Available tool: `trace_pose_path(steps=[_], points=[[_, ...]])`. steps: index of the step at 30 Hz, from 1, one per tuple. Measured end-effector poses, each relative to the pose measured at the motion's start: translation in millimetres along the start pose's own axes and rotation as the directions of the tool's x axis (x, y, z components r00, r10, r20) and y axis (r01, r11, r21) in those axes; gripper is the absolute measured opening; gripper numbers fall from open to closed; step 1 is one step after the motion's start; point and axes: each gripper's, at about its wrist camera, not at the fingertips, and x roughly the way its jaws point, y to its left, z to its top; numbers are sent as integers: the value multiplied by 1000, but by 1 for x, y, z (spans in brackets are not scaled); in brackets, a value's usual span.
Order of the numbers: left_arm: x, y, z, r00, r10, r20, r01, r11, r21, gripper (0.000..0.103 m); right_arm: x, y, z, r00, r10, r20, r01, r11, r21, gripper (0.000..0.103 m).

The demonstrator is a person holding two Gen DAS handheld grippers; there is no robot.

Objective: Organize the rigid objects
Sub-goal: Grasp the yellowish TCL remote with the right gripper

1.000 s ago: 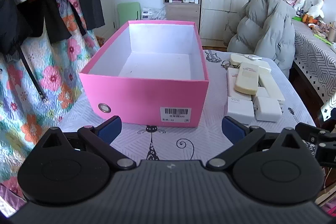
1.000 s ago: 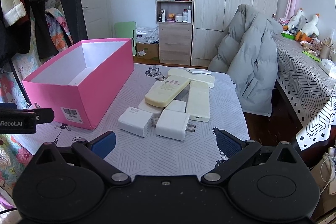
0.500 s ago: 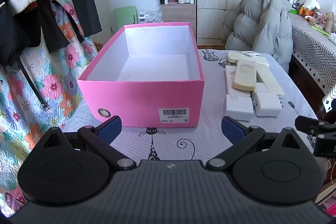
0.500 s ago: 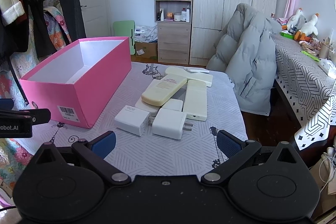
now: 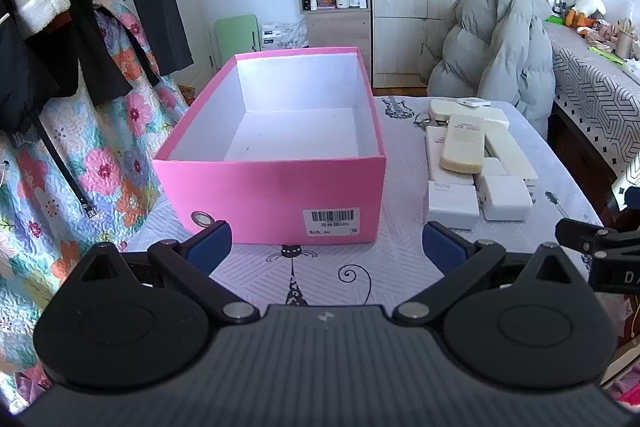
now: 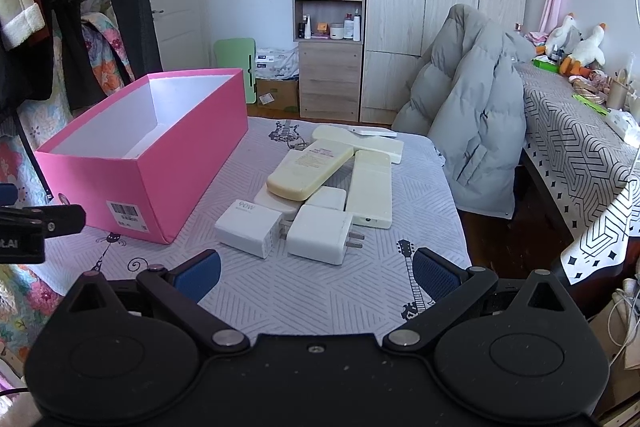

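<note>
Right tool (image 6: 316, 273) near "90W" charger (image 6: 248, 227)

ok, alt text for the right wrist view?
Open right gripper hovers over a patterned table, facing white chargers and cream remotes piled beside an empty pink box.
</note>
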Motion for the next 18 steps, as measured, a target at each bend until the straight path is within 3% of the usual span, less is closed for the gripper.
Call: trace_pose_path(steps=[5, 7, 9, 11, 13, 18], points=[[9, 11, 1, 998, -31, -45, 30, 999, -36, 103, 3, -7, 1, 998, 56, 25, -57, 997, 46, 103], [13, 16, 4, 998, 6, -68, -9, 999, -43, 103, 9, -13, -2, 990, 108, 93, -115, 991, 73, 103], [12, 21, 12, 992, 91, -90, -96, 994, -45, 103, 9, -17, -3, 969, 148, 196, -167, 983, 80, 103], [5, 27, 21, 988, 149, -45, -151, 988, -30, 103, 11, -20, 3, 949, 199, 244, -221, 973, 64, 103], [-2, 37, 32, 988, 156, 19, -156, 988, -19, 103, 17, -21, 14, 935, 236, 265, -260, 964, 58, 103], [13, 74, 58, 992, 114, 58, -108, 990, -94, 103, 48, -20, 46, 944, 240, 225, -266, 960, 92, 103]])
